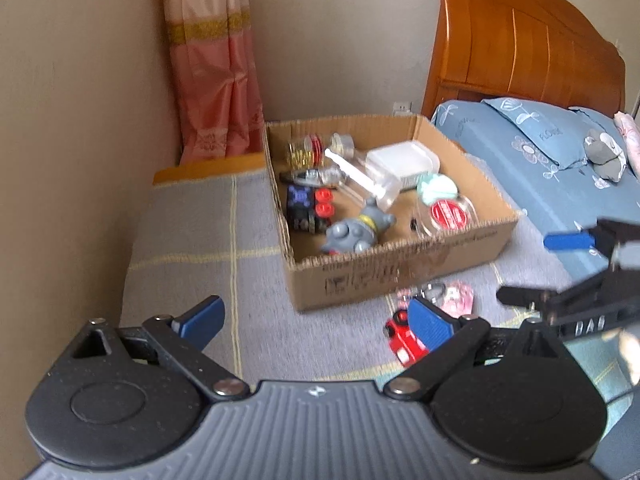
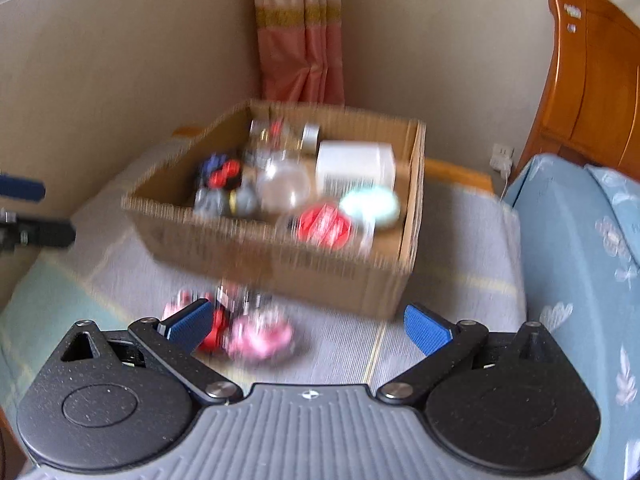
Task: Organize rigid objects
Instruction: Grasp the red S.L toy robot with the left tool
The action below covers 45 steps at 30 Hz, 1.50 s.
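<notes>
An open cardboard box [image 1: 400,264] stands on a grey mat and holds a grey toy figure [image 1: 352,236], a red-lidded round case [image 1: 450,214], a white container [image 1: 400,160], a clear bottle and several other small things. In front of the box lie a red toy car [image 1: 400,340] and a pink item [image 1: 456,296]. My left gripper [image 1: 316,320] is open and empty, short of the box, with the car by its right finger. My right gripper [image 2: 310,324] is open and empty; the blurred red car [image 2: 214,328] and pink item [image 2: 260,336] lie by its left finger, before the box [image 2: 280,256].
A bed with a blue sheet [image 1: 520,160] and a wooden headboard [image 1: 520,40] borders the mat on the right. A beige wall [image 1: 80,120] closes the left side and a pink curtain [image 1: 212,80] hangs behind the box. The right wrist view is motion-blurred.
</notes>
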Motion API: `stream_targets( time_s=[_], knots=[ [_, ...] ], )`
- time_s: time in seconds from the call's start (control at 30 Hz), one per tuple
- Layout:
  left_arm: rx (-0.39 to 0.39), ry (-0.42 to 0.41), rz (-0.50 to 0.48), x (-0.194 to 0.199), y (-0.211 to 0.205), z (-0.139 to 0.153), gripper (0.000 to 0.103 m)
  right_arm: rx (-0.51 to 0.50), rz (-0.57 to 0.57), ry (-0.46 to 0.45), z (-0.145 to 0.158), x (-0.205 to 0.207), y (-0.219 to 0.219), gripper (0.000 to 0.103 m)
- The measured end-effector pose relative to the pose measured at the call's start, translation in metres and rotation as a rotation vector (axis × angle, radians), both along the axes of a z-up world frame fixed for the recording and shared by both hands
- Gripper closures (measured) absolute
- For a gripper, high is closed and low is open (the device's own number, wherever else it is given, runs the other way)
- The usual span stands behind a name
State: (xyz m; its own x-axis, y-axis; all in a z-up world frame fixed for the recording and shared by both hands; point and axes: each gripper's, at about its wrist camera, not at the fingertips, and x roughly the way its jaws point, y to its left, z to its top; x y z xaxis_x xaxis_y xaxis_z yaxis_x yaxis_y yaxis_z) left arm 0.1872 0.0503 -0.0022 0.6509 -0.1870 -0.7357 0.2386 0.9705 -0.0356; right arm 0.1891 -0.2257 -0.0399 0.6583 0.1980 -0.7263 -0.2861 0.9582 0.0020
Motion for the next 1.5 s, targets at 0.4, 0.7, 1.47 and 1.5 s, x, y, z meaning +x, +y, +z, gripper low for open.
stream_targets(
  time_s=[0.4,0.7,1.47,1.5],
  knots=[
    [-0.025,0.038,0.008,-0.001,-0.034,-0.035,0.005,-0.07,-0.131,-0.028,-0.051,-0.046,0.004,0.0],
    [0.005,0.051,-0.022,0.012,-0.081,-0.064,0.005,-0.072,-0.127,-0.055,-0.059,-0.064,-0.001,0.0],
    [0.075,0.054,-0.016,0.014,-0.065,-0.097,0.012,-0.03,-0.062,-0.028,-0.077,-0.062,-0.005,0.0],
    [0.077,0.04,-0.029,0.015,-0.068,-0.096,0.016,-0.029,-0.06,-0.035,-0.078,-0.063,-0.005,0.0]
  ],
)
